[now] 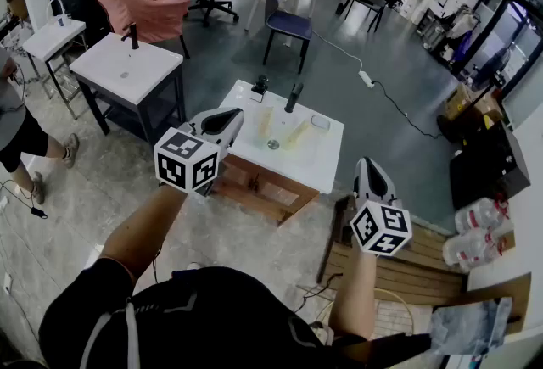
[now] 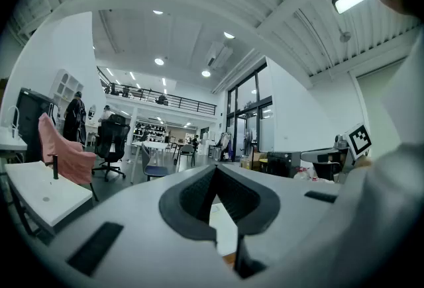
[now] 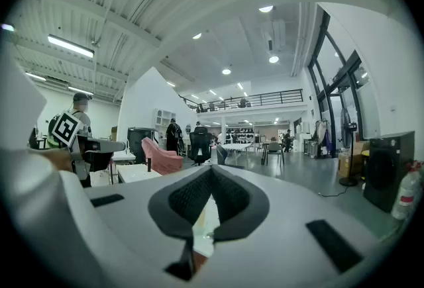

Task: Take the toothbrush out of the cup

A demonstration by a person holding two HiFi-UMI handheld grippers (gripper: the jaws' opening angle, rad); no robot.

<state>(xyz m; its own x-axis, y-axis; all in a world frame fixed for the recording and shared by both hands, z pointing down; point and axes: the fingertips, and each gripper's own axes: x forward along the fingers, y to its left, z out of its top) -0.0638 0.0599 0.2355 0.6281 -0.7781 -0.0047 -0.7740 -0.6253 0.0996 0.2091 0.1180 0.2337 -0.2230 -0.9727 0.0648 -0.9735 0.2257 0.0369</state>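
Far below and ahead stands a white sink top (image 1: 324,162) with a black faucet (image 1: 293,97) at its back edge. Two pale yellowish things (image 1: 265,123) (image 1: 297,134) rest on it near the drain; they are too small to tell cup from toothbrush. My left gripper (image 1: 232,115) is held up level at the left, shut and empty, short of the top's near left corner. My right gripper (image 1: 367,163) hangs lower at the right, also shut and empty. Both pairs of jaws meet at their tips in the left gripper view (image 2: 215,170) and the right gripper view (image 3: 211,170).
A second white sink table (image 1: 127,66) stands at the left with a pink-draped chair (image 1: 140,7) behind it. A blue chair (image 1: 287,24) and a power strip on a cable (image 1: 366,79) lie beyond. A wooden pallet (image 1: 416,274) and water bottles (image 1: 479,227) are at the right. A person (image 1: 17,134) stands far left.
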